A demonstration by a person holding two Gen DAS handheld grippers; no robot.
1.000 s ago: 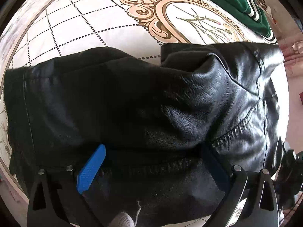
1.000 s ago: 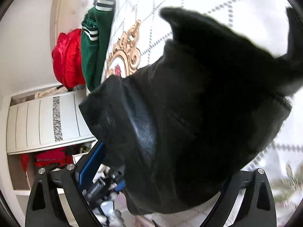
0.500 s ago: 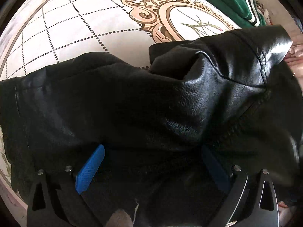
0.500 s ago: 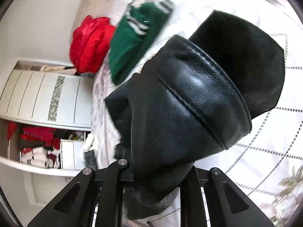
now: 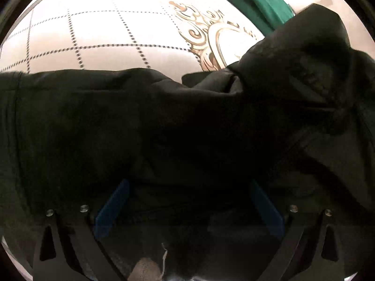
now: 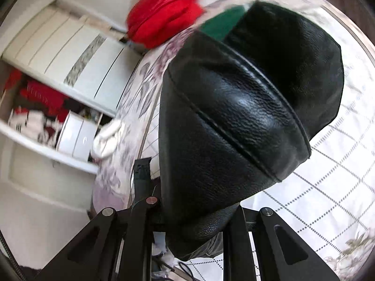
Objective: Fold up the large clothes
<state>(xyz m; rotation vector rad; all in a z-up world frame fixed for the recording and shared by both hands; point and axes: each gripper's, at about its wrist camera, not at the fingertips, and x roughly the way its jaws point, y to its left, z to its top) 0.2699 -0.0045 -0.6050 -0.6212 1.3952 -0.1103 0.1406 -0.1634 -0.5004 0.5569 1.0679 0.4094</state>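
A black leather jacket (image 5: 178,126) lies across the white patterned bedspread (image 5: 98,35). My left gripper (image 5: 187,201) is open, its blue pads (image 5: 112,206) spread wide with the jacket lying between and over them. In the right wrist view my right gripper (image 6: 196,213) is shut on a thick fold of the same jacket (image 6: 234,121) and holds it raised above the bed. In the left wrist view that raised part (image 5: 311,53) stands up at the right.
A green garment with white stripes (image 5: 257,7) lies at the far side of the bed; it also shows in the right wrist view (image 6: 220,23). A red garment (image 6: 161,21) is beyond it. An open white wardrobe (image 6: 58,75) with clothes stands left of the bed.
My right gripper closed on the jacket's edge and lifted it up off the bed, swinging it over toward the left. The left gripper stayed open under the jacket, now in shadow.
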